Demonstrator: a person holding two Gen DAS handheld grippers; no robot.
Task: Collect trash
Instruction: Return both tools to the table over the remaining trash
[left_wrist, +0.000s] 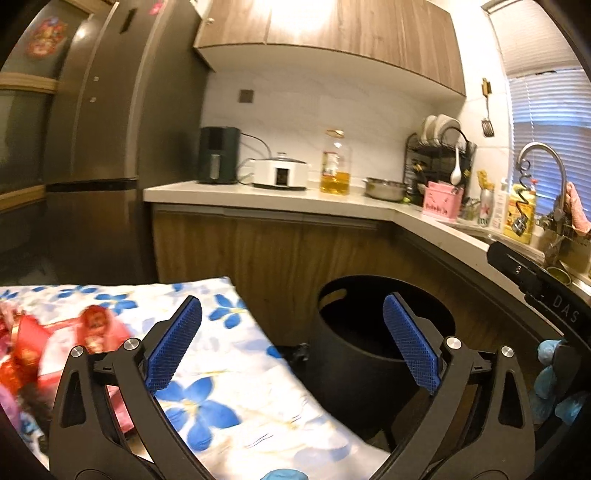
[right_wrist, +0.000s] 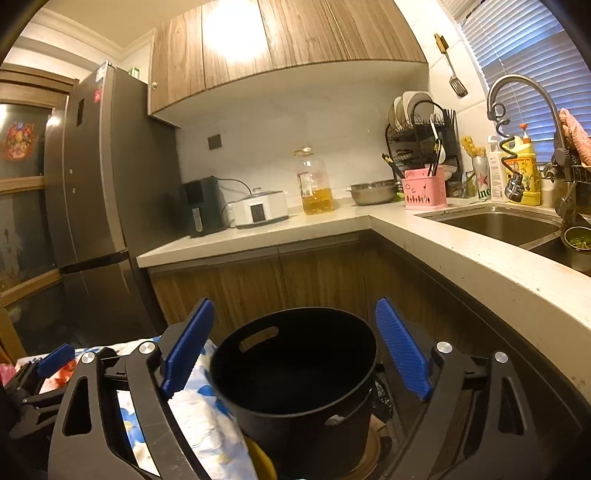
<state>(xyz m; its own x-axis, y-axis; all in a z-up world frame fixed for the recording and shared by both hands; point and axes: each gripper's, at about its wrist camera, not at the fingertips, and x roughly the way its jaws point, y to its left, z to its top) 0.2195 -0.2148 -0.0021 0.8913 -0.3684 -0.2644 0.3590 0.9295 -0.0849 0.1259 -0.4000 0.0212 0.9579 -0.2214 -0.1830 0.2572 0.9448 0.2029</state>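
Note:
A black round bin (left_wrist: 354, 354) stands on the floor beside a table with a blue-flowered cloth (left_wrist: 221, 369); it also shows in the right wrist view (right_wrist: 295, 376), open and dark inside. Red and pink wrappers (left_wrist: 55, 354) lie on the cloth at the left. My left gripper (left_wrist: 291, 347) is open and empty, over the table's edge and the bin. My right gripper (right_wrist: 295, 347) is open and empty, straddling the bin's rim from above. The left gripper's blue fingertip (right_wrist: 55, 360) shows at the left of the right wrist view.
An L-shaped counter (right_wrist: 258, 229) holds an air fryer (left_wrist: 218, 155), a white cooker (left_wrist: 280, 173), an oil bottle (left_wrist: 334, 162), a steel bowl (right_wrist: 373, 192), a dish rack (right_wrist: 421, 125) and a sink (right_wrist: 495, 225). A fridge (right_wrist: 99, 177) stands at the left.

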